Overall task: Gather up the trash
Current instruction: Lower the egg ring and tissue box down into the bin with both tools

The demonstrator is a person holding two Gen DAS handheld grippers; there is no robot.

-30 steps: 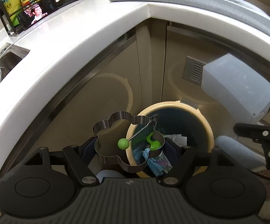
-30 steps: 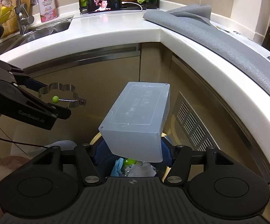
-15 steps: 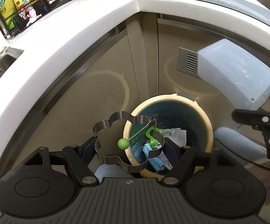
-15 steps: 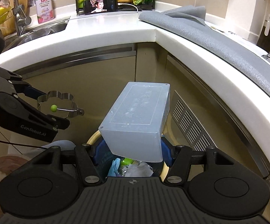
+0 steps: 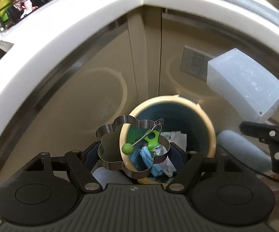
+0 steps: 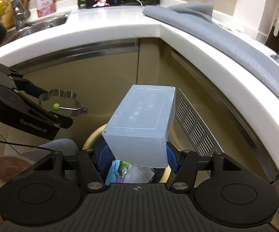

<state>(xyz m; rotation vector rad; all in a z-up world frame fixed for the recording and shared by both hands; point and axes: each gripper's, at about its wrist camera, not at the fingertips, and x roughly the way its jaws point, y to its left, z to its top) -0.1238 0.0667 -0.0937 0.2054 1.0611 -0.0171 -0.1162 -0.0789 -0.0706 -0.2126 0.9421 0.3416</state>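
Your left tongs (image 5: 133, 150) pinch a flower-shaped metal ring (image 5: 110, 150) with a green-knobbed handle, held above the near rim of the trash bin (image 5: 210, 131). Your right tongs (image 6: 135, 158) clamp a translucent plastic box (image 6: 141, 123) tilted over the same bin, below the white surface (image 6: 120, 31).

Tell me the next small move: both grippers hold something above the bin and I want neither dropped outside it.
Probably shift the left gripper rightward first: its flower-shaped metal ring straddles the bin rim, half outside. The right gripper's translucent box already hangs over the opening.
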